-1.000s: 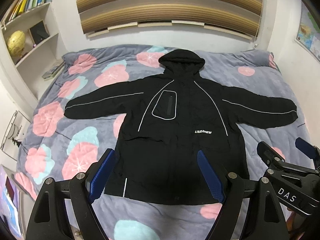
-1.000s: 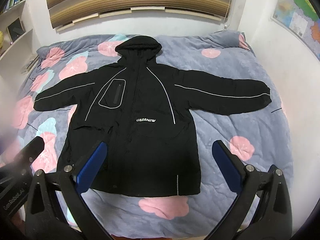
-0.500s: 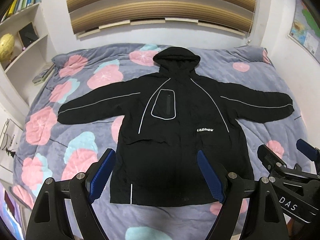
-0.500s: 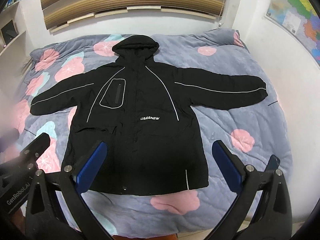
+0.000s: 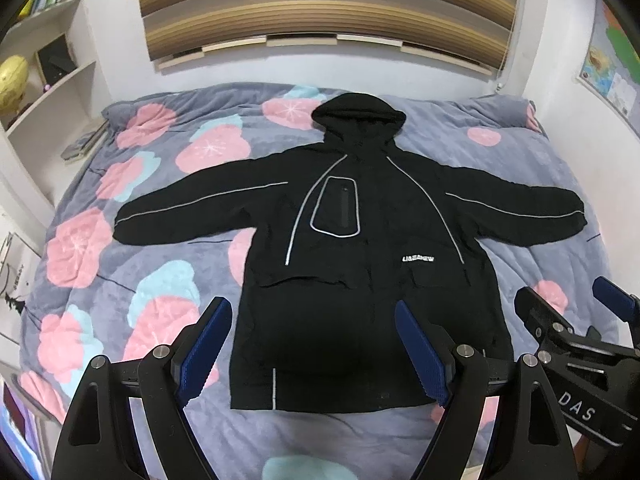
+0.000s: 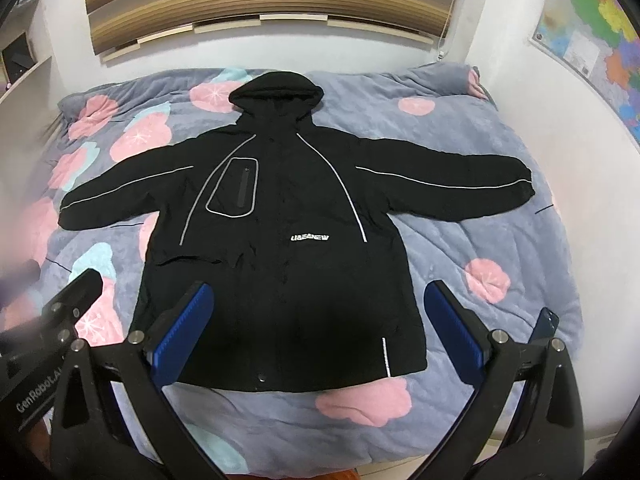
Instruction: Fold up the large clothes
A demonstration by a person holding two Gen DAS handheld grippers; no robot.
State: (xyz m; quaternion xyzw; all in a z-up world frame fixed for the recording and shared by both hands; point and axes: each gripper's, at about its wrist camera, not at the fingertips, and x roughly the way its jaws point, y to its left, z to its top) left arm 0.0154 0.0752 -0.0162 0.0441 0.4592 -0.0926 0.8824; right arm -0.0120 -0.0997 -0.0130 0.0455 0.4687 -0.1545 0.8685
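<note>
A black hooded jacket (image 5: pixel 352 264) with thin white piping lies face up and flat on the bed, both sleeves spread out, hood toward the wall. It also shows in the right wrist view (image 6: pixel 288 248). My left gripper (image 5: pixel 312 344) is open and empty, held above the jacket's hem. My right gripper (image 6: pixel 320 328) is open and empty, also above the hem. The right gripper shows at the lower right of the left wrist view (image 5: pixel 576 312), and the left gripper's body at the lower left of the right wrist view.
The bed has a grey quilt (image 5: pixel 168 280) with pink and blue flowers. White shelves (image 5: pixel 52 92) stand at the left. A wall with a map (image 6: pixel 592 32) is on the right. A dark phone (image 6: pixel 542 324) lies near the bed's right edge.
Both grippers have pulled back and risen a little, so the jacket's hem and more of the quilt in front of it show. The jacket has not moved.
</note>
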